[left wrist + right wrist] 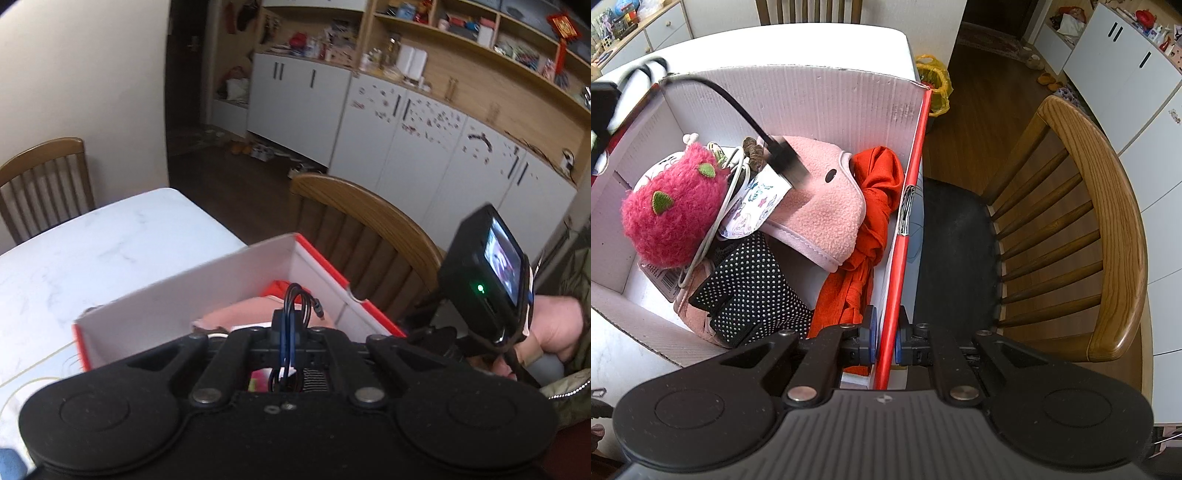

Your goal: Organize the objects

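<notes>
Evidently the right tongs (885, 345) pinch the box's (798, 88) red wall to steady it on the desk (110, 236). Meanwhile the left tongs (287, 338), pressed onto a coiled black cable (295, 306), hold it over the box, likely for dropping in.

Corrugated cardboard box (798, 99) (matt white inside); fuzzy pink plush (670, 206); glossy varnished wood chair (1108, 206).

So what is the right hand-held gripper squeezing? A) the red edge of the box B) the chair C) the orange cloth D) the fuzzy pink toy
A: the right hand-held gripper has its blue pads closed on the red wall of the box, while the fuzzy pink toy lies inside, untouched.
</notes>
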Available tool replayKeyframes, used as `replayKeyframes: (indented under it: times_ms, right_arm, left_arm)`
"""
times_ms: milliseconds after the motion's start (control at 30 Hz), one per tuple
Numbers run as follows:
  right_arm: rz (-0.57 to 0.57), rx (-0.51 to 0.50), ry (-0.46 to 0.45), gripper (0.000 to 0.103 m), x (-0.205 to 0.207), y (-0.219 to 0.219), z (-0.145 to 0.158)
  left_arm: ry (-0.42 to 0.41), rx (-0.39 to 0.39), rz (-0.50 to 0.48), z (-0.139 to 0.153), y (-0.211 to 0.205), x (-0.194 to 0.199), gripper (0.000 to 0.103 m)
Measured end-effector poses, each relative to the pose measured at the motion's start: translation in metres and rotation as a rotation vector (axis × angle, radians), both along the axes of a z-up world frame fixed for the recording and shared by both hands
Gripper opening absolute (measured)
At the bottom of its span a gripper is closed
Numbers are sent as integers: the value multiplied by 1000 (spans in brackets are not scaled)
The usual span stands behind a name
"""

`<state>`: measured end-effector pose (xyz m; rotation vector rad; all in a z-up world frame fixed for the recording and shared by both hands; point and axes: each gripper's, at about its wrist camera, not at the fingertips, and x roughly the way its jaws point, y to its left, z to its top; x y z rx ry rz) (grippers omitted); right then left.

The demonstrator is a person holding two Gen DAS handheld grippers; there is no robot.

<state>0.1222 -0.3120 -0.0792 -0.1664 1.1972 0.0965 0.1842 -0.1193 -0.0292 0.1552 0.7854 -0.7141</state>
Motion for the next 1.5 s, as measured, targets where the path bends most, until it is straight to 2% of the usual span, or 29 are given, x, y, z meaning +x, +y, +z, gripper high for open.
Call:
replayKeyframes:
  times_ms: [267, 467, 667, 1033, 1333, 1400, 1500]
  right_arm:
    - [4, 3, -1, 9, 0, 2, 2]
    - [6, 0, -2, 9, -1, 2, 1]
    - [9, -1, -4, 9, -2, 6, 1]
    - [22, 12, 5, 9, -1, 6, 2]
    - [62, 46, 6, 11, -1, -1, 1]
    - [77, 53, 0, 11, -1, -2, 2]
    - [96, 61, -12, 11, -2, -3, 4]
  left_arm:
    - [24, 57, -23, -30, -18, 6, 0]
    - [85, 98, -40, -50, -22, 14, 0]
    - [107, 162, -66, -64, -34, 20, 0]
    - [175, 218, -18, -85, -38, 33, 1]
    - [166, 179, 35, -73, -32, 26, 19]
    - [153, 171, 50, -69, -31, 21, 28]
    - [138, 155, 85, -61, -27, 13, 38]
